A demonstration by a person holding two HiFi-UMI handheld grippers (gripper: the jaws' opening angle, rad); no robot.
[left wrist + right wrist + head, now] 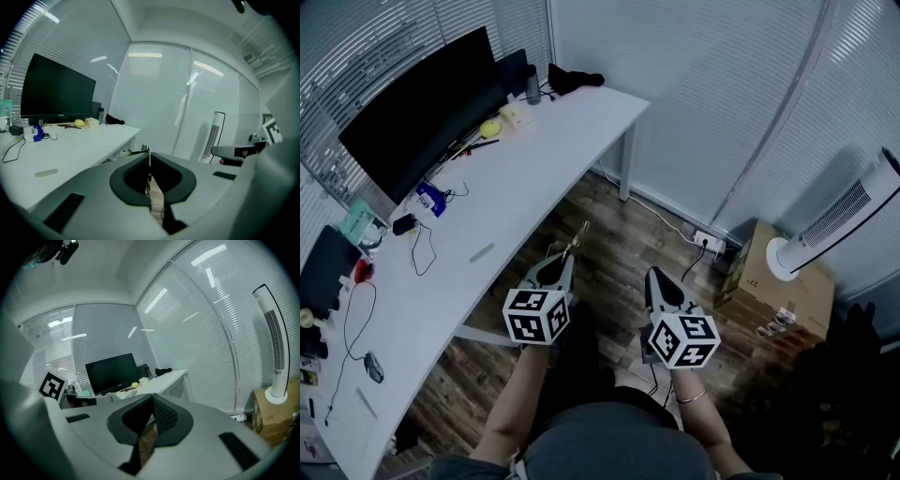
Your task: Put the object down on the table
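My left gripper hangs over the wooden floor just off the front edge of the white desk. It is shut on a thin pale strip-like object that sticks out past the jaw tips. In the left gripper view the object stands edge-on between the closed jaws, with the desk to the left and lower. My right gripper is beside it, further from the desk, shut with nothing between its pads. In the right gripper view the jaws meet at the tip.
On the desk are a large black monitor, a yellow item, cables and a mouse. A cardboard box and a tower fan stand on the floor at the right. A power strip lies by the wall.
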